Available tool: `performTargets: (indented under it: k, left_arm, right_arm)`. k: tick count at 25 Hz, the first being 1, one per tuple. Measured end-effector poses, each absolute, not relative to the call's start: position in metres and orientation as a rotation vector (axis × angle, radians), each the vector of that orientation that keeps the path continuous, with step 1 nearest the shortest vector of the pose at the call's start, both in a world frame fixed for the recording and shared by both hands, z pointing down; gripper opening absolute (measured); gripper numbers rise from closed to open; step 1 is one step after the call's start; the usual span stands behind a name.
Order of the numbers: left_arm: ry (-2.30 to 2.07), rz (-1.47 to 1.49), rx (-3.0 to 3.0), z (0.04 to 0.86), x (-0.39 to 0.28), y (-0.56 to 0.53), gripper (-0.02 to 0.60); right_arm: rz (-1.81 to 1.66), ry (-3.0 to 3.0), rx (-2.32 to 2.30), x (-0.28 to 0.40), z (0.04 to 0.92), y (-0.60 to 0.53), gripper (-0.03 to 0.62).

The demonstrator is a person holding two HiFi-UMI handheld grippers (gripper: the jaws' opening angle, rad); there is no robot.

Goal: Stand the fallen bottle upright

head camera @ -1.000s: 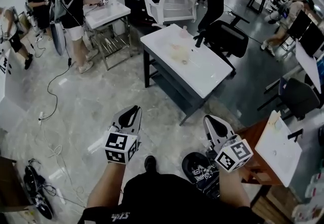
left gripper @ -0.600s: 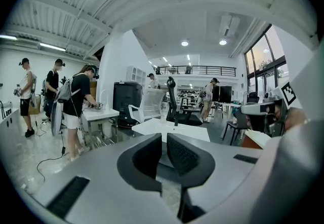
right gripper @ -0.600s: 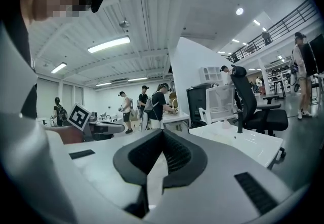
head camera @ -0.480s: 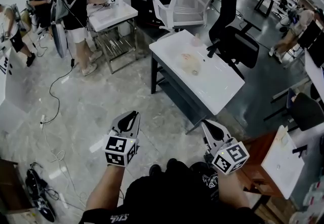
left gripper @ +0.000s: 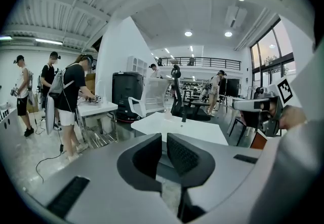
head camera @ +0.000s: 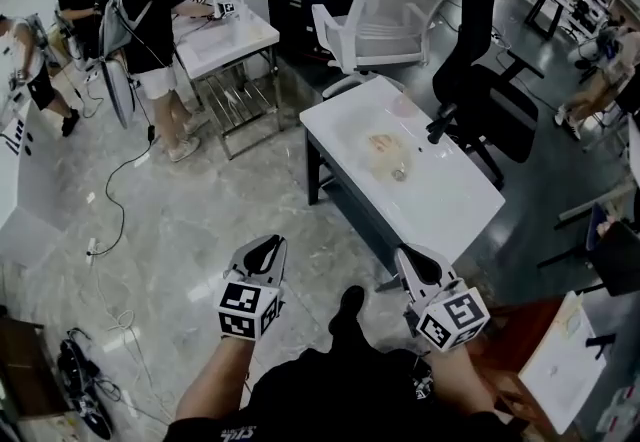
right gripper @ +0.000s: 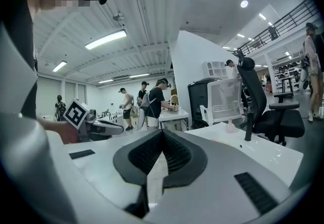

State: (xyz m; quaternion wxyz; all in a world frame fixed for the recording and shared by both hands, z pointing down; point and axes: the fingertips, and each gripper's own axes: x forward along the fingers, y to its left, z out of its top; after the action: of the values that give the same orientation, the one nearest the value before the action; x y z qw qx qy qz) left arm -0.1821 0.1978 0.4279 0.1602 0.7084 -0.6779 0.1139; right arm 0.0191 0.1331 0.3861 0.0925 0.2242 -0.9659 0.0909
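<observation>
**Head view with the 2 gripper views.** The left tool (head camera: pixel 268 243) and the right tool (head camera: pixel 409 253) are held out over the grey marbled floor (head camera: pixel 200 210). Each is clenched, and its own view shows the pads together with nothing between them. Both tools are well apart from the white rectangular tabletop (head camera: pixel 455 205) ahead.

Near the middle of that tabletop lies a clear, pale plastic bottle (head camera: pixel 383 144), apparently on its side. A small dark round item (head camera: pixel 399 173) sits just beside it, and a small pale upright container (head camera: pixel 403 106) stands nearer the far edge. A black office chair (head camera: pixel 490 95) stands at the tabletop's far side, with a white mesh chair (head camera: pixel 385 15) beyond.

**Handling (judgement).**
- The bottle looks thin-walled and probably empty, so it is likely light and easy to dent, and it may roll on the smooth tabletop.
- Its clear surface may slip between the pads.
- A moderate grip across the body toward the neck end seems best, with the bottle pivoted onto its base.
- The other tool could steady it against rolling.

**Limits of view.**
- The bottle is small and glary, so its neck direction, its cap and any contents cannot be told.
- Whether the dark item is its cap is also unclear.
- In the gripper views the tool bodies cover the near part of the tabletop, and the lying bottle cannot be picked out.
- The person's torso hides the floor directly below.
</observation>
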Motion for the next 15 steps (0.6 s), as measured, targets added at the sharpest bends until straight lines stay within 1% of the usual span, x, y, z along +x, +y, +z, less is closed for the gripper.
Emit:
performTargets:
  k: [4, 8, 15]
  left_arm:
    - [-1.923, 0.302, 1.992, 0.429, -0.18, 0.12, 0.044]
    - [-1.925, 0.323, 2.011, 0.409, -0.181, 0.048, 0.043]
    - [-1.911, 0.346, 2.042, 0.407, -0.189, -0.037, 0.043]
  right_arm:
    - [0.274, -2.863, 0.607, 0.009, 0.392, 0.056, 0.012]
    - [0.286, -2.884, 0.567, 0.001, 0.387, -0.015, 0.014]
    - [0.342, -2.869, 0.582, -0.006, 0.398, -0.089, 0.014]
